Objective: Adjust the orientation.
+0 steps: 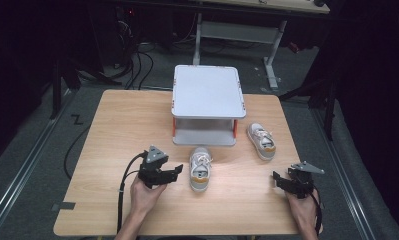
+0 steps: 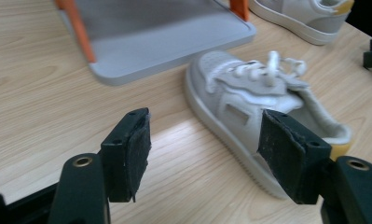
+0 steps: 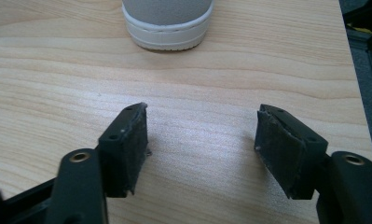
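From above we saw the left gripper [image 1: 174, 171] held low just left of the near shoe [image 1: 200, 169], the right gripper [image 1: 282, 181] at the table's [image 1: 122, 135] right edge; a second shoe [image 1: 261, 141] lay beside the grey rack [image 1: 207, 105].

In the left gripper view, jaws stood apart and empty, shoe [image 2: 263, 112] ahead.

In the right gripper view, jaws gaped over bare wood, a shoe toe [image 3: 167, 21] beyond.

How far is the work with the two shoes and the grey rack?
Nothing looks done yet. Both shoes lie on the table: the near shoe before the grey rack, the far shoe at its right. The rack's shelves are bare. The left hand-held gripper and right hand-held gripper are open, holding nothing. Presumably everything remains.
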Available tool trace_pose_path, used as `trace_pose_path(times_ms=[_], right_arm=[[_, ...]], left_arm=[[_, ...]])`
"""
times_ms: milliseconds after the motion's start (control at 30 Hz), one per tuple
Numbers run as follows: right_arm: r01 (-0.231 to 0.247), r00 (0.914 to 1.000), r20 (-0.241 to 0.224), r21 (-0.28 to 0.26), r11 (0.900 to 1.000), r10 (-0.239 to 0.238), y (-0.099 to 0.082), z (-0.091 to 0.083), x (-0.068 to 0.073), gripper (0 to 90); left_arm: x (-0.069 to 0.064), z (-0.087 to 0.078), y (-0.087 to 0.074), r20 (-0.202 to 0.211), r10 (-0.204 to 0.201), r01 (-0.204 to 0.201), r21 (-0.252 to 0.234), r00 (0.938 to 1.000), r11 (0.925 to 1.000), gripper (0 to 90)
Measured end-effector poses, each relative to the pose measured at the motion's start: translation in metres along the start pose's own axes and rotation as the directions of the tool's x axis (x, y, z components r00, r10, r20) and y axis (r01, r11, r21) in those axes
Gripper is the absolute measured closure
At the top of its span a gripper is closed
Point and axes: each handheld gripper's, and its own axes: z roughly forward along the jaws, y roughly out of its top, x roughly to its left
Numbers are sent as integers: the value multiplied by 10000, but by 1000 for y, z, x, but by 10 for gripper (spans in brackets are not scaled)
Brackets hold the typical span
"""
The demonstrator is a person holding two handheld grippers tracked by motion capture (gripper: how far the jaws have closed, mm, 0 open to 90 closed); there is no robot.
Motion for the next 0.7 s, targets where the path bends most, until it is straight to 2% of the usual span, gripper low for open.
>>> trace_pose_path(times_ms=[100,233,400,533,600,700], right_arm=[[25,10000,9,-2,10000,-25,0,-1,0,395],[39,10000,13,-14,10000,-39,0,-2,0,469],[-57,9991,-424,-150,9999,51,3,-6,1,527],[30,9972,-743,-527,9986,-69,9,-14,5,541],[-108,9950,-997,-1060,9943,2,18,-22,5,539],[-38,9938,-1110,-1209,9927,-97,27,-24,7,551]], left_arm=[[13,-4,-7,-181,-108,108,11,9998,9999,334],[28,-5,-18,-527,-448,459,190,9976,9988,333],[41,-4,-29,-951,-637,671,327,9934,9972,332],[51,-1,-35,-1279,-767,822,385,9888,9959,333],[55,-1,-37,-1446,-746,815,429,9867,9957,333],[58,1,-41,-1622,-764,864,554,9838,9947,333]])
